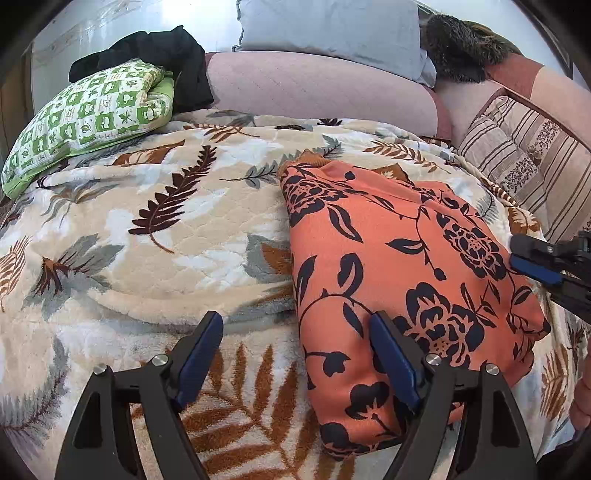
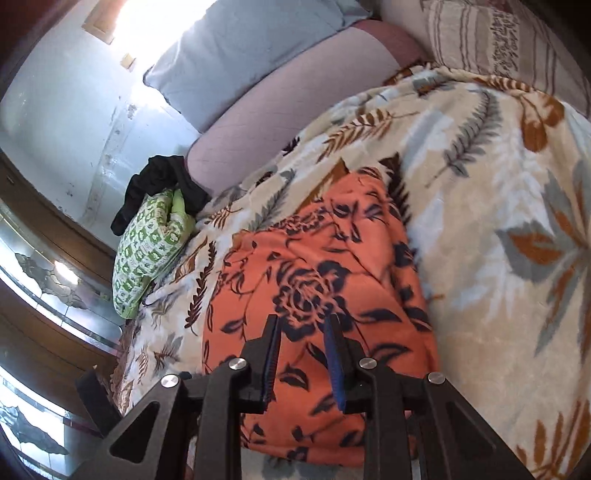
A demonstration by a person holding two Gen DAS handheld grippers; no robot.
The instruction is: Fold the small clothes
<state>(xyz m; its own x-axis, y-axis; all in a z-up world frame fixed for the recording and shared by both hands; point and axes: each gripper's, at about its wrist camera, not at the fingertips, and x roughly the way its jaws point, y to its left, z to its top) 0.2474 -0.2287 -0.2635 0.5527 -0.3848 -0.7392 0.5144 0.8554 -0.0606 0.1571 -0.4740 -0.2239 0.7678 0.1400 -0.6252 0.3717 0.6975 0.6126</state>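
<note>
A bed fills both views, covered by a plush cream blanket printed with brown and grey leaves. At its far side, toward twelve o'clock in the left wrist view, lie a long pink bolster and a pale blue pillow. A green-and-white checked pillow sits at ten o'clock with a dark garment heaped on it, and a striped cushion rests at two o'clock.

The task's thing is an orange garment with a black flower print. It lies on the blanket, already folded into a compact, padded rectangle, running from the centre of the left wrist view down toward five o'clock. It looks soft, light and limp, with a smooth weave that may slide over the fleecy blanket and let its layers slip apart. The safest hold is probably along a folded edge or a corner, pinching all layers together, rather than on the flat middle.

The left gripper has its jaws wide. One finger sits over the bare blanket, the other over the garment's near left edge, which lies between the jaws unpinched.

The right gripper hovers over the garment's near end with its jaws narrow but still apart. Orange cloth shows in the gap, and nothing appears clamped. Its tip also shows at three o'clock in the left wrist view.
</note>
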